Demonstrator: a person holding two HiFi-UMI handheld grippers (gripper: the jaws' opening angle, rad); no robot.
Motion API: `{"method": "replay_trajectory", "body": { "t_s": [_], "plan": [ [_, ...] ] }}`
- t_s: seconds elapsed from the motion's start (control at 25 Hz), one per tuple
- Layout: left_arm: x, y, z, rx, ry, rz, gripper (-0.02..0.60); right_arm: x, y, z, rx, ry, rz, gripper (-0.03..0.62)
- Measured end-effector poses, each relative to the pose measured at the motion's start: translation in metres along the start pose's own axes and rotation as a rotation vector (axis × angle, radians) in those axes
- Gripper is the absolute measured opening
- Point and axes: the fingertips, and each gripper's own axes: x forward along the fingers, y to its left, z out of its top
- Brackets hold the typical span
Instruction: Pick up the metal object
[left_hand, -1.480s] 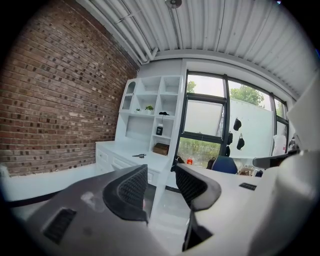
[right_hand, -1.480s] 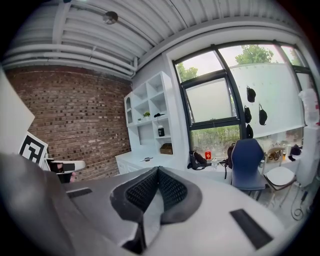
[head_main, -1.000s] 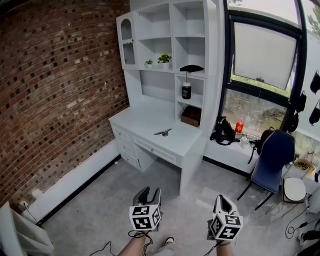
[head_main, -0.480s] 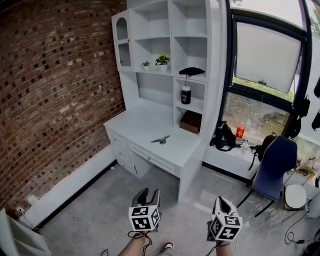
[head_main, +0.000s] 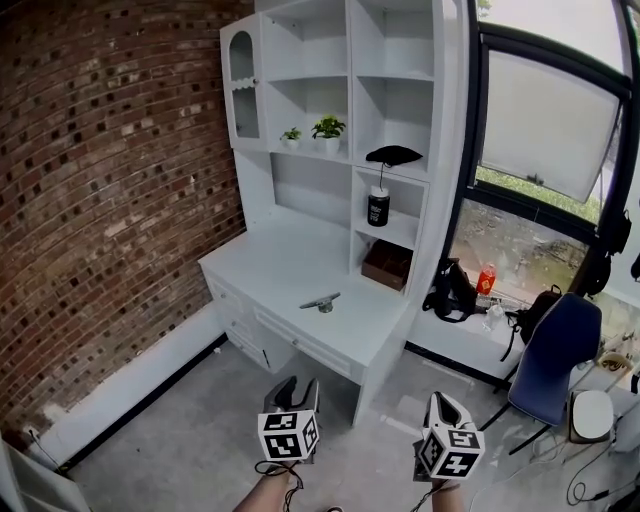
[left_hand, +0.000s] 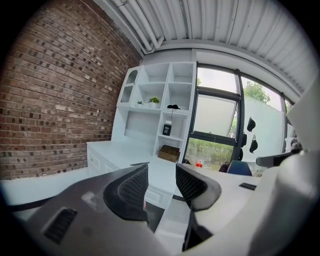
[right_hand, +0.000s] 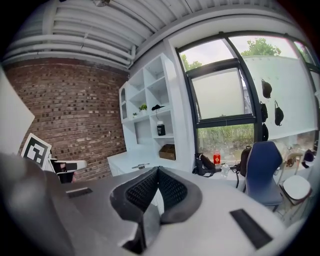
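The metal object (head_main: 321, 301) lies flat on the white desk (head_main: 262, 262), near the front edge and well ahead of both grippers. It is slim and elongated. In the head view its long axis runs nearly left to right, with the right end tipped slightly up toward the brown box (head_main: 386, 264) in the shelf unit (head_main: 345, 60); which end is which cannot be made out. The left gripper (head_main: 298, 386) is held low over the floor, its jaws parted with nothing between them. The right gripper (head_main: 445, 404) is level with it, jaws pressed together at the tips and empty. A brick wall (head_main: 110, 180) stands to the left and a blue chair (head_main: 550, 345) to the right.
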Motion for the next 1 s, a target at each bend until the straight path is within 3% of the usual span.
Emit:
{"method": "replay_trajectory", "body": {
  "t_s": [0.24, 0.48, 1.0],
  "plan": [
    [0.04, 0.02, 0.004, 0.005, 0.017, 0.002, 0.161, 0.046, 0.012, 0.007, -0.01, 0.012, 0.021, 0.002],
    [0.068, 0.035, -0.002, -0.01, 0.053, 0.015, 0.161, 0.076, 0.004, -0.015, -0.019, 0.088, 0.011, 0.002],
    [0.158, 0.057, 0.012, -0.012, 0.08, 0.05, 0.161, 0.177, -0.008, 0.006, -0.045, 0.12, 0.042, 0.002]
  ]
}}
